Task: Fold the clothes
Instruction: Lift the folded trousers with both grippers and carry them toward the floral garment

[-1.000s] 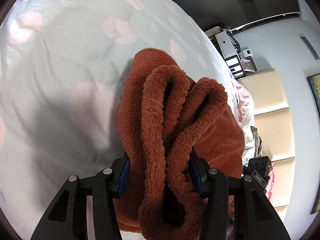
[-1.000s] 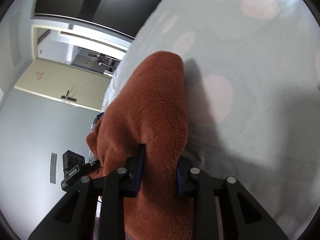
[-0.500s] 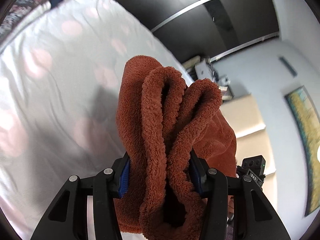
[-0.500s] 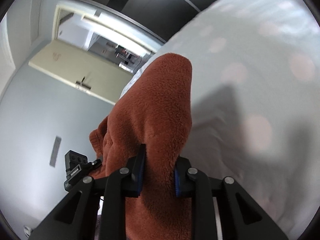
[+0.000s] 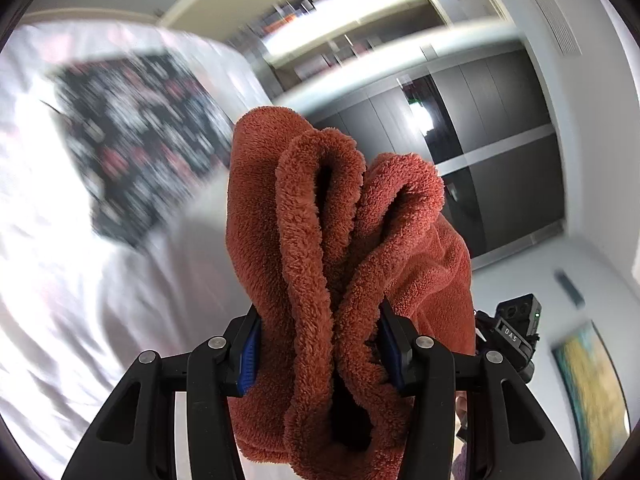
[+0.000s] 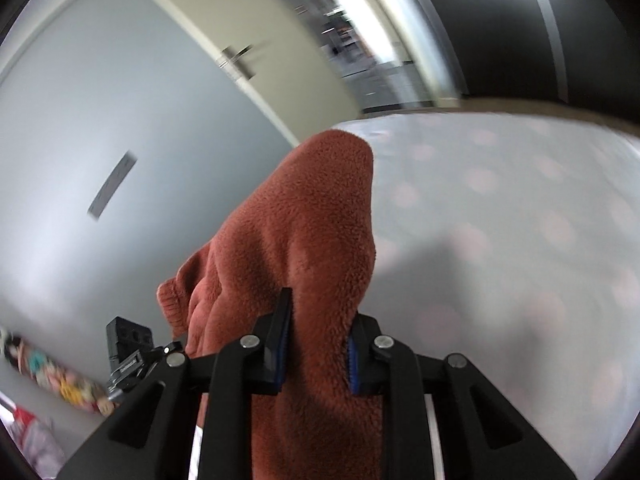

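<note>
While both tongs were clenched on it: the rust-brown fleece garment (image 5: 336,248) was held clear of the bed (image 6: 520,240), bunched and not yet folded flat.
Left gripper (image 5: 320,338): clamped on several thick folds of fleece, blue pads pressed into both sides.
Right gripper (image 6: 316,344): clamped on a single thinner ridge of the same garment; its jaws had just been closing a little, fleece between them.
Change, left view: a second before, the spotted sheet filled the view behind the garment; now a dark wardrobe (image 5: 500,168) and a doorway stood behind it, all blurred.
Change, right view: more wall and an open door (image 6: 248,60) showed; the sheet had sunk lower.
Meaning for task: judged a lift and swing of the garment toward a fresh lay-down.
Left view only: a dark patterned cloth (image 5: 132,144) on the sheet, a painting (image 5: 592,392) on the wall, the layered folds end-on.
Right view only: a ribbed cuff (image 6: 172,304) hanging at the left, the sheet's pale pink spots.
</note>
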A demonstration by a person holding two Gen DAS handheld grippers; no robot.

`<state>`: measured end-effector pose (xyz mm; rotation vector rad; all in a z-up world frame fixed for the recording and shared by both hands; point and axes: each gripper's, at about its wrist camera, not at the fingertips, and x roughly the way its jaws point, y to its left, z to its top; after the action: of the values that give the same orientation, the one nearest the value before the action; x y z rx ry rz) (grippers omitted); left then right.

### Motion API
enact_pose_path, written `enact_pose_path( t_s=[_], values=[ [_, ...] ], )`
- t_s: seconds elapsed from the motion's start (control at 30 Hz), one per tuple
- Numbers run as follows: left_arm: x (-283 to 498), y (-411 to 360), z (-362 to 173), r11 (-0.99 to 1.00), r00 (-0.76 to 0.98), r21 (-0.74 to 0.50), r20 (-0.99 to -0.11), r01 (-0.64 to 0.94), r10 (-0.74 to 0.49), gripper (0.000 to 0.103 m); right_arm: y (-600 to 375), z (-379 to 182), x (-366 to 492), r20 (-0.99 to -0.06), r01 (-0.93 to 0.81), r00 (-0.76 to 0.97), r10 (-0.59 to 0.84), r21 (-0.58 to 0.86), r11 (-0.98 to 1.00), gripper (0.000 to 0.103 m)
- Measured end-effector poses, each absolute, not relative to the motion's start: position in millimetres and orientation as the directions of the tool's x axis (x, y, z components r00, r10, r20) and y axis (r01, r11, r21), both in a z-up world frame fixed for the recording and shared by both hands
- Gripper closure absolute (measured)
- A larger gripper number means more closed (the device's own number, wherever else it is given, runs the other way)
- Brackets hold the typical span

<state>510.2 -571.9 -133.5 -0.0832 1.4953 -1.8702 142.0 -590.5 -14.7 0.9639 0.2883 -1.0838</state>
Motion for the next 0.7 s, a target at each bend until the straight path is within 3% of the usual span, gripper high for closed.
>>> enact_pose_path(
  t_s=[0.33, 0.7],
  values=[
    [608, -606, -155, 0.164, -0.489, -0.857, -0.424, 0.488, -0.762, 0.053, -767, -22, 295, -0.640, 0.789, 0.610, -0.466, 0.437, 0.432, 0.083],
    [598, -636, -216, 0.310, -0.272, -0.852, -0.445, 0.422, -0.853, 0.054, -863, -65, 399, -0.716, 0.766, 0.568, -0.407, 0.278, 0.580, 0.083]
  ],
)
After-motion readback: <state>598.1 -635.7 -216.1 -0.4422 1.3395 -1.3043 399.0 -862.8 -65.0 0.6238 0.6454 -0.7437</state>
